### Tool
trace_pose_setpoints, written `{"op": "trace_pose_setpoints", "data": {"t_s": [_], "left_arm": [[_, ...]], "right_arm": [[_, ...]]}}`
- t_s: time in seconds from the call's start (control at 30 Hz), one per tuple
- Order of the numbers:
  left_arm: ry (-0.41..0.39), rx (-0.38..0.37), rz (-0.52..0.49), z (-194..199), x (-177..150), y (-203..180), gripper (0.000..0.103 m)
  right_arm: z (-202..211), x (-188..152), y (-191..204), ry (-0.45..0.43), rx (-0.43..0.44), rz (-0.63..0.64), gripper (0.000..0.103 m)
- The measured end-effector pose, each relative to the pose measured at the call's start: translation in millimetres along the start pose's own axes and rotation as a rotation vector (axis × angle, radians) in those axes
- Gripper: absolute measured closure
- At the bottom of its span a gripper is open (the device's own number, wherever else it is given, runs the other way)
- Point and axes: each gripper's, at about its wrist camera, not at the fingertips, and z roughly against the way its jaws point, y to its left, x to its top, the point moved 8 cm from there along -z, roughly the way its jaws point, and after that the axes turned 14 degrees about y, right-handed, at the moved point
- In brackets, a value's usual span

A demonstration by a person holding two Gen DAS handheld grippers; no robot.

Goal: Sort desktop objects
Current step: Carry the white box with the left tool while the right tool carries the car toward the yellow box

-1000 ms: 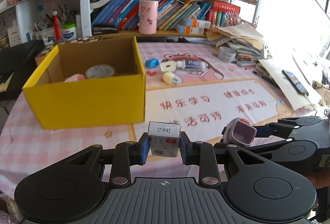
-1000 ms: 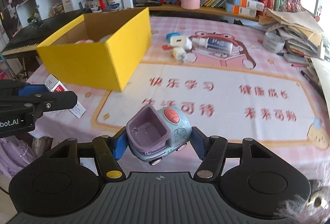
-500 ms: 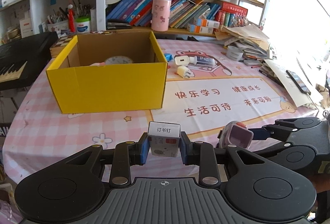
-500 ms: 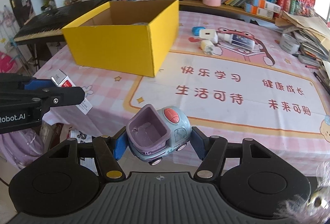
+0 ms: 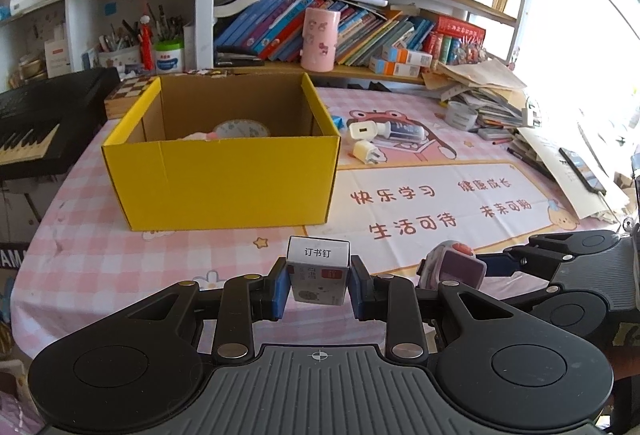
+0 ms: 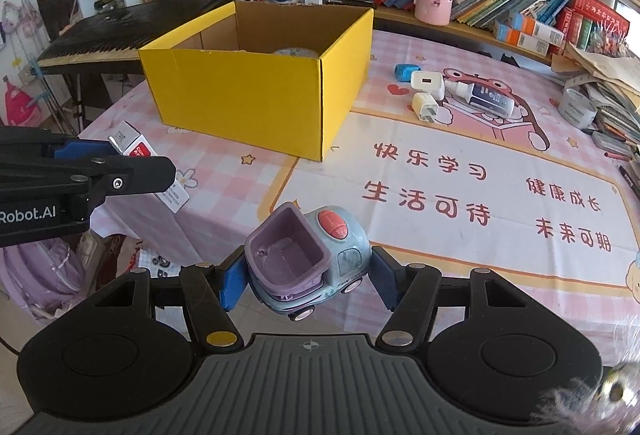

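My left gripper point(image 5: 318, 281) is shut on a small white staple box point(image 5: 318, 273) with a red label, held above the table's near edge. The same staple box point(image 6: 134, 151) shows at the left of the right wrist view. My right gripper point(image 6: 306, 273) is shut on a toy truck point(image 6: 306, 255), blue with a purple bucket and a red button. That toy truck point(image 5: 454, 267) sits to the right in the left wrist view. An open yellow cardboard box point(image 5: 224, 175) stands ahead on the table, with a round patterned item point(image 5: 240, 129) and something pink inside.
Right of the box lie two white chargers point(image 6: 428, 83), a blue sharpener point(image 6: 402, 71) and a small bottle point(image 6: 486, 101) on a pink mat point(image 6: 480, 195). Papers and a tape roll point(image 6: 576, 109) crowd the far right. A keyboard point(image 6: 120, 31) and bookshelves stand behind.
Both grippers have drawn back from the yellow box, which now looks smaller and farther away. The grips on the staple box and the toy truck are unchanged.
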Motion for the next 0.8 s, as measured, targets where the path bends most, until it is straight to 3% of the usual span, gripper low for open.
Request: {"op": "trace_pose_setpoints", "data": {"t_s": [0.8], "left_arm": [[-0.013, 0.046, 0.07, 11.4, -6.9, 41.8, 0.074]], "right_arm": [[-9.7, 19.3, 37.5, -0.006, 0.036, 0.078, 0.043]]}}
